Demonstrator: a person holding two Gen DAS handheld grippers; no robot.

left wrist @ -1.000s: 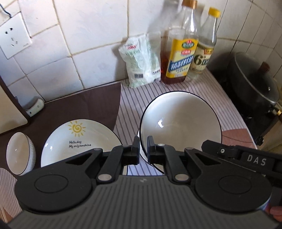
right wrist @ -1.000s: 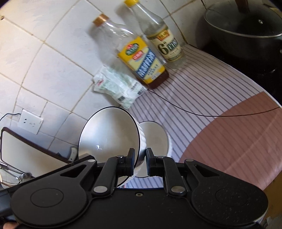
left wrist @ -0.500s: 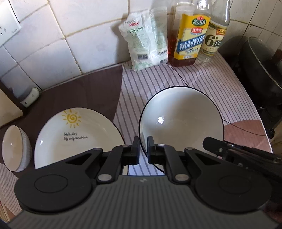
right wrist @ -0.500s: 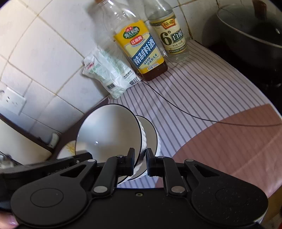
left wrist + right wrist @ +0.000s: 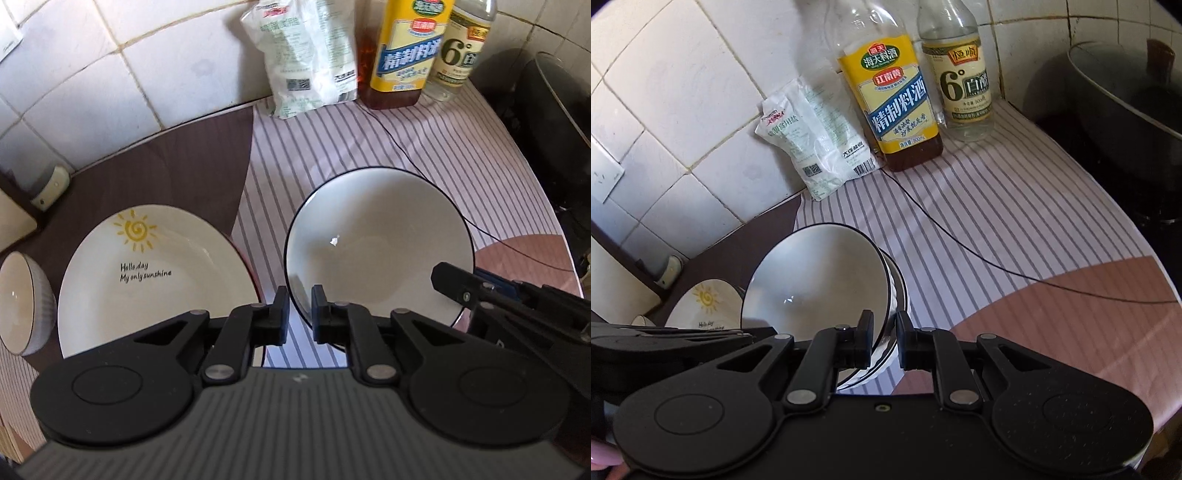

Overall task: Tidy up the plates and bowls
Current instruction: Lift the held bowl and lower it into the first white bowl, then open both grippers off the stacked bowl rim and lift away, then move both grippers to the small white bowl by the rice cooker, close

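Note:
A white bowl with a black rim [image 5: 376,243] sits nested in a second bowl on the striped mat; it also shows in the right wrist view [image 5: 812,280]. My right gripper [image 5: 884,339] has its jaws around that bowl's rim, a narrow gap showing. Its fingers [image 5: 458,286] reach the bowl's right edge. My left gripper [image 5: 297,314] holds its jaws either side of the bowl's near-left rim. A sun-print plate [image 5: 155,273] lies left of the bowl. A small ribbed bowl [image 5: 22,299] stands at the far left.
Against the tiled wall stand a salt bag [image 5: 306,55], a cooking wine bottle [image 5: 402,55] and a vinegar bottle [image 5: 458,55]. A dark lidded pot [image 5: 1130,110] sits at the right. A thin black cord [image 5: 960,240] crosses the mat.
The bowl in the right gripper has come down from a tilt and now sits nested in the second bowl. Both cameras have moved lower and closer to the counter.

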